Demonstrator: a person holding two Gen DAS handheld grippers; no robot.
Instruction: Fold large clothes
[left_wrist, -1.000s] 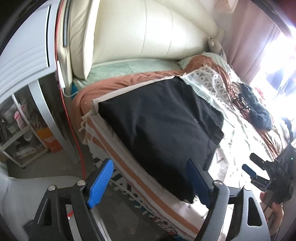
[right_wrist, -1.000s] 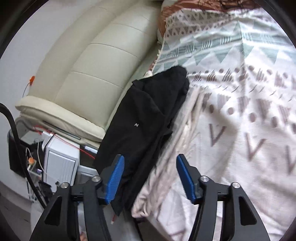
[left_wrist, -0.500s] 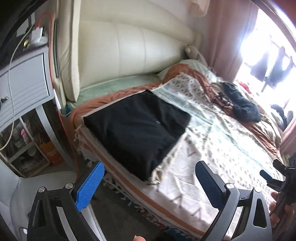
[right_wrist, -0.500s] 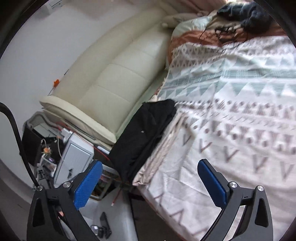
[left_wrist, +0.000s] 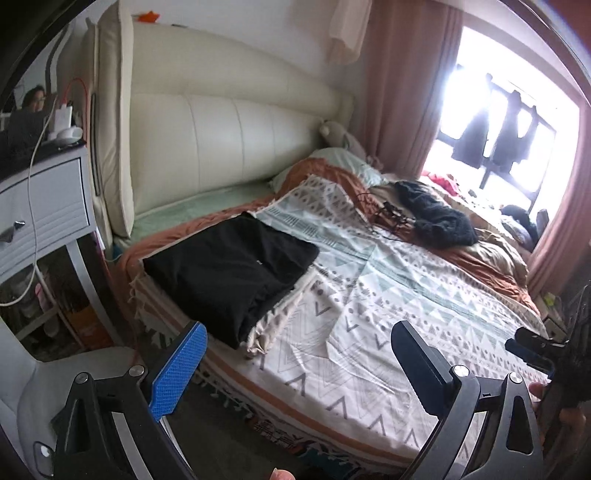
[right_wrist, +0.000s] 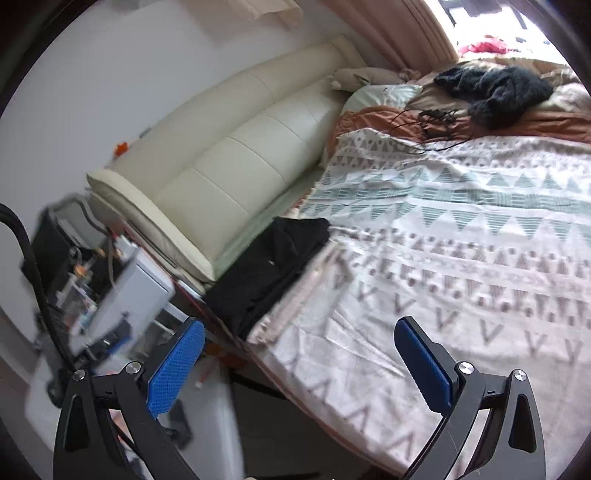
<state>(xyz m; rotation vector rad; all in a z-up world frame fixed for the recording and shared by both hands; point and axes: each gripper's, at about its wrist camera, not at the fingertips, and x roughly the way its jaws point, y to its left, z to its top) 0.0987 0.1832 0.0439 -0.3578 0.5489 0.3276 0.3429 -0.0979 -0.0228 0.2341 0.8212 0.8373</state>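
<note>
A folded black garment (left_wrist: 232, 269) lies flat on the near left corner of the bed, on the patterned blanket (left_wrist: 406, 314). It also shows in the right wrist view (right_wrist: 273, 266), beside the headboard. My left gripper (left_wrist: 299, 354) is open and empty, held back off the bed's edge, well short of the garment. My right gripper (right_wrist: 299, 354) is open and empty, also off the bed's side; it shows at the right edge of the left wrist view (left_wrist: 535, 354). A dark knitted garment (left_wrist: 436, 218) lies crumpled farther across the bed, also in the right wrist view (right_wrist: 495, 88).
A cream padded headboard (left_wrist: 229, 129) runs behind the bed. A grey nightstand (left_wrist: 44, 206) with cables stands left of the bed. Black cords (left_wrist: 388, 218) lie near the knitted garment. Pink curtains (left_wrist: 406, 92) and a bright window are at the far right.
Both grippers have pulled back and up from the folded black garment and opened wider. The garment stays folded on the bed corner.
</note>
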